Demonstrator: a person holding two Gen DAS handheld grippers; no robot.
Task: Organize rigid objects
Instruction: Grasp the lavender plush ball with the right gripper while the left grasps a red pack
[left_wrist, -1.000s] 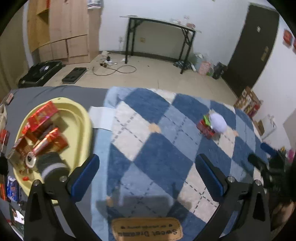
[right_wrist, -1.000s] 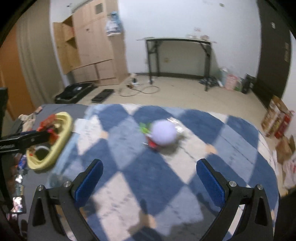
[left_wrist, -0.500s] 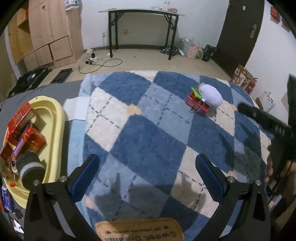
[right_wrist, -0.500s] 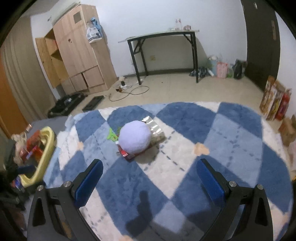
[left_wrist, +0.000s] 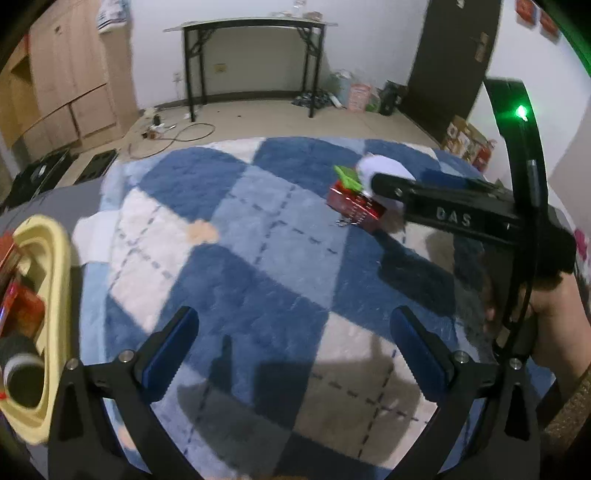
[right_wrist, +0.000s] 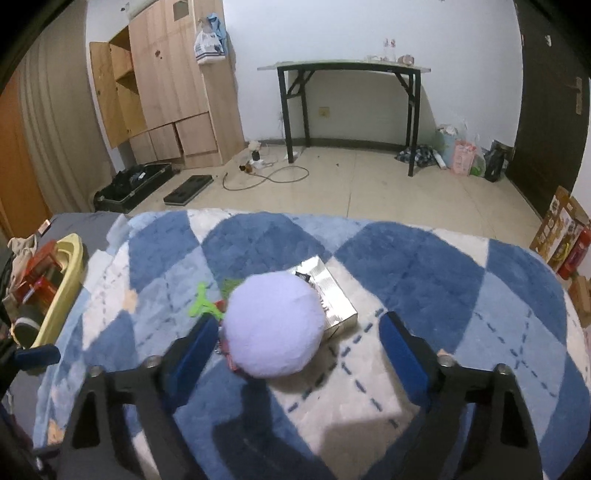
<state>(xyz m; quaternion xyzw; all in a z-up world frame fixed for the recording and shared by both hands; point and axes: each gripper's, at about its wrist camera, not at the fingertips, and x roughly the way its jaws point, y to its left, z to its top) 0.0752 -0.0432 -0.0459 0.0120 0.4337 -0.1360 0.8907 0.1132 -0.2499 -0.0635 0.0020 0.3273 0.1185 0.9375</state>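
The right gripper (right_wrist: 297, 338) reached over a blue-and-white checked rug (right_wrist: 424, 266), and its jaws were closing around a pale purple fluffy ball (right_wrist: 273, 325). The ball sat between the blue pads; the left pad (right_wrist: 195, 345) was close against the ball's side, while the right pad (right_wrist: 400, 349) stood clear of it, so the ball was not yet pinched. The ball rested on a shiny silver box (right_wrist: 332, 291), with a small green piece (right_wrist: 201, 304) just beside it on the rug. From the left wrist view the same box showed a red side (left_wrist: 354, 208), and a hand (left_wrist: 554, 317) held the right tool's black handle. The left gripper (left_wrist: 295, 343) hung over bare rug with its jaws spread wide and nothing between them, well apart from the ball. At the rug's left edge stood a yellow tray (left_wrist: 55, 280) holding red packets (right_wrist: 40, 273) and a dark roll (left_wrist: 18, 373). A black table (right_wrist: 347, 68) stood against the far wall, beside a wooden cupboard (right_wrist: 166, 81).
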